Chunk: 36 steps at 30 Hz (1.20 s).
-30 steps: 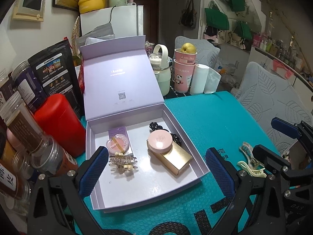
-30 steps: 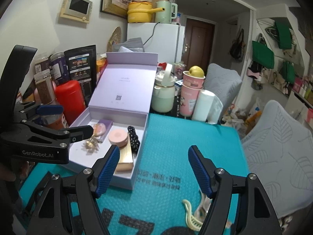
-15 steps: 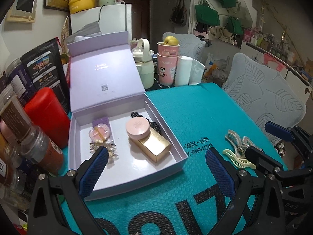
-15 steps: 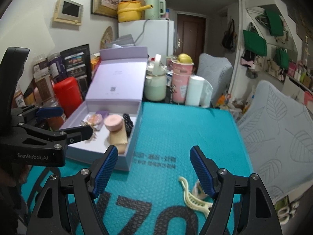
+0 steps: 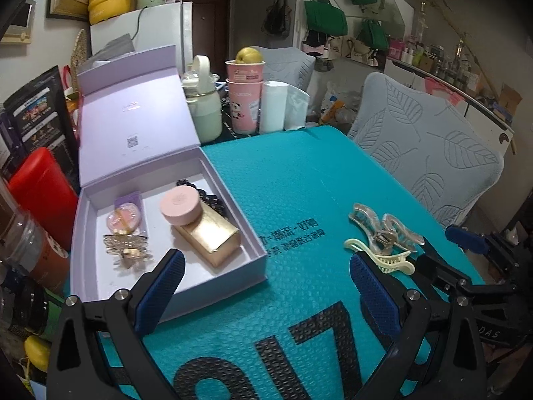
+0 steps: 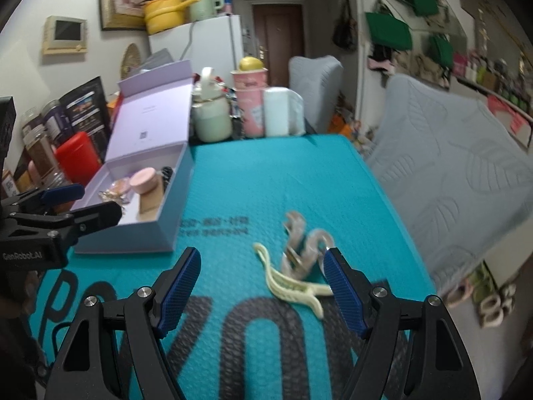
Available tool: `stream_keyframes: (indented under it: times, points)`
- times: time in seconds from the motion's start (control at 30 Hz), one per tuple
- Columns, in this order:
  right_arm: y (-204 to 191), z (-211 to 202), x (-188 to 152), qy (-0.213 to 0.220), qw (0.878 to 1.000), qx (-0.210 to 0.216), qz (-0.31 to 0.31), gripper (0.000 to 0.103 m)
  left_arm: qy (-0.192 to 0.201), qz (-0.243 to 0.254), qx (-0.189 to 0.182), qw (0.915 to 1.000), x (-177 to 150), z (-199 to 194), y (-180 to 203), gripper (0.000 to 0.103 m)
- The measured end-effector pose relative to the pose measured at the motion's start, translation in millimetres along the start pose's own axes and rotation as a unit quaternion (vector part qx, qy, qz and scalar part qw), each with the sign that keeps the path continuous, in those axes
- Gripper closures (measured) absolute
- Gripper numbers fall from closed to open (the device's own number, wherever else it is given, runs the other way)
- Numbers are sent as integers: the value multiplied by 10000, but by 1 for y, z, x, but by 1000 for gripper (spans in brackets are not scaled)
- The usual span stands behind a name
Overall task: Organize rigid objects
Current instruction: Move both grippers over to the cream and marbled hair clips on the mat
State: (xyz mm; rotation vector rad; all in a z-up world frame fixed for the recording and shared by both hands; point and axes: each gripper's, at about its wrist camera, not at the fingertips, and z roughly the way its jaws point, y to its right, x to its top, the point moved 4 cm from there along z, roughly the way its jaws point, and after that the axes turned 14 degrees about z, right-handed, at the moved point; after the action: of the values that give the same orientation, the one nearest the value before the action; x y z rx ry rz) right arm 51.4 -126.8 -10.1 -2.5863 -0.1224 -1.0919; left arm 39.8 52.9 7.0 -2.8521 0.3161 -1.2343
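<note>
Hair clips (image 6: 293, 266) lie between right claw (image 6: 263, 286) fingers.

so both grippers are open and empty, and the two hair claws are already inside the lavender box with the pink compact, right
Not quite. The left gripper and right gripper are indeed open and empty, and the pink compact sits in the lavender box, but the cream hair claw and the clear hair claw lie outside it on the teal mat. The right wrist view shows this plainly.

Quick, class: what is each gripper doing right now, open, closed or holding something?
Left gripper: open, holding nothing.
Right gripper: open, holding nothing, above the cream hair clip.
</note>
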Motion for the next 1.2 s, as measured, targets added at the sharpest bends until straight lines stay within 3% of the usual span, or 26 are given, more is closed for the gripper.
stream_keyframes:
  times: [0.57,1.0,1.2]
  points:
    - [63,18,-25,-355,9968,-289,658,26,-289,138,-825,9961,-1,47,51,2]
    - [52,60,-30,-853,9947,72,574,26,-292,-20,-681,9972,10,57,38,2]
    - [42,82,-23,-949,9932,-82,664,25,-296,-162,-641,9974,13,61,26,2]
